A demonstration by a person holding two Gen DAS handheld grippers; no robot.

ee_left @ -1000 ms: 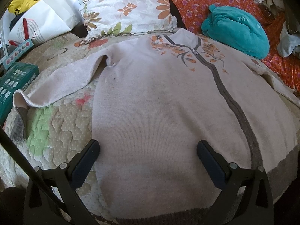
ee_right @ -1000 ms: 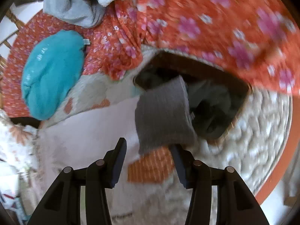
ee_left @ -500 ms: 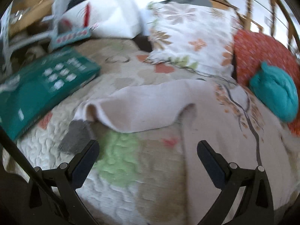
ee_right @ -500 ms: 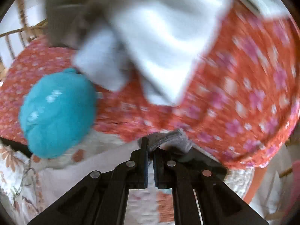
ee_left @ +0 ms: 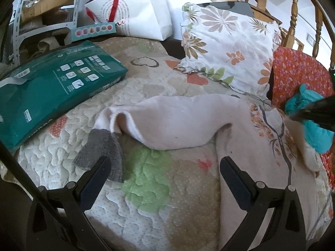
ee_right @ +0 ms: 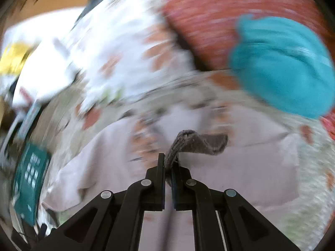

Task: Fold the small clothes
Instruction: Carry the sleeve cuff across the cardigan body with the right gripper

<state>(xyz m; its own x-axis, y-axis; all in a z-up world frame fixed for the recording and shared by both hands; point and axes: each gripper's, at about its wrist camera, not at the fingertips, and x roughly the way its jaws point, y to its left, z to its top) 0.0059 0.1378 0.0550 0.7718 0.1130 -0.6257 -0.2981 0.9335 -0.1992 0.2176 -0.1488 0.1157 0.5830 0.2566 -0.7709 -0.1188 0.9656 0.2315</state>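
A white paper bag (ee_left: 136, 14) w/ red handles stands past the far edge of the quilt (ee_left: 150, 179); dark and yellow stuff pokes out its top, can't tell what. Left of it, a metal shelf (ee_left: 41, 29) holds brown items, too small to read. A green pack (ee_left: 52, 83) lies on the quilt's far-left corner.

The pink sweater (ee_left: 251, 167) is spread on the quilt, its sleeve (ee_left: 167, 123) stretched toward the left edge, grey cuff (ee_left: 100, 156) touching the left gripper's (ee_left: 165, 179) left finger. That gripper's jaws stand wide apart, nothing between them.

Right gripper (ee_right: 168, 167) is pinched together on the other grey cuff (ee_right: 196, 142), lifted over the sweater body (ee_right: 230, 173).

Right wrist view is heavily motion-blurred; floral pillow (ee_right: 117, 48) and teal bundle (ee_right: 282, 62) are smears. In the left wrist view the teal bundle (ee_left: 314, 129) is partly hidden by a dark blurred bar (ee_left: 314, 110), and the sweater's right side is cut off.
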